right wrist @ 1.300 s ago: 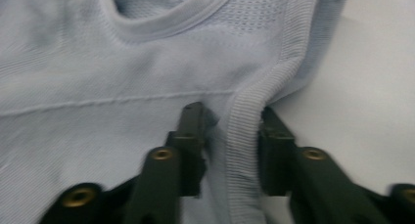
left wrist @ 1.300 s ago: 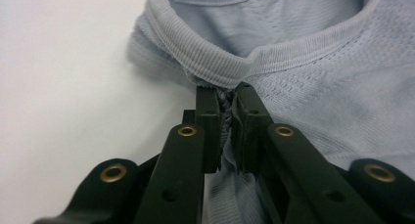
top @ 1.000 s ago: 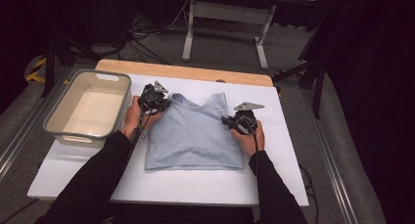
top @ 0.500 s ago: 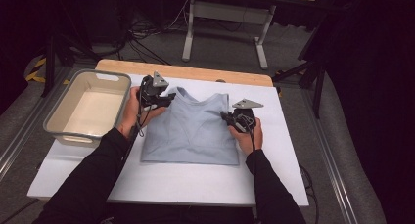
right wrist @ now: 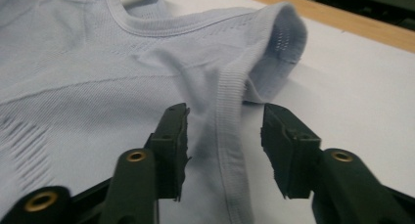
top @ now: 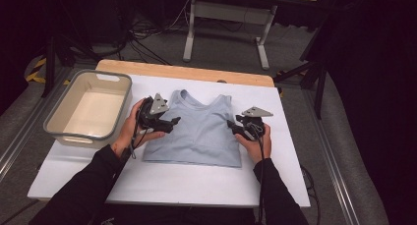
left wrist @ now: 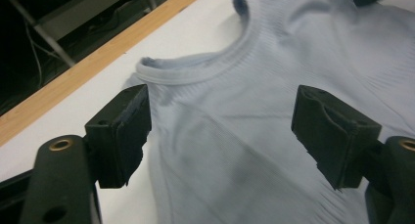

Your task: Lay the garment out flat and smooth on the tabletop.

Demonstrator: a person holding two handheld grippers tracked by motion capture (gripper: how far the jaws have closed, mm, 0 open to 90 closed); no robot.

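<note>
A light blue sleeveless top (top: 199,131) lies flat on the white table (top: 196,181), neck toward the far edge. My left gripper (top: 172,123) hovers at the top's left edge below the armhole. Its jaws have just been opening and now stand wide apart (left wrist: 220,136) above the cloth (left wrist: 235,87), gripping nothing. My right gripper (top: 232,127) is at the top's right armhole. Its jaws have also just been opening (right wrist: 225,145). The ribbed armhole hem (right wrist: 227,101) runs loosely between them, and the pads are off it.
A beige plastic bin (top: 59,129) stands empty at the table's left. A wooden strip (top: 187,72) borders the far edge. Bare white table lies in front of the top and to its right. Cables and a stand's legs (top: 260,43) are on the floor beyond.
Both grippers have opened and let go of the top. The left gripper has drawn back from the left shoulder toward the person. The top now rests flat.
</note>
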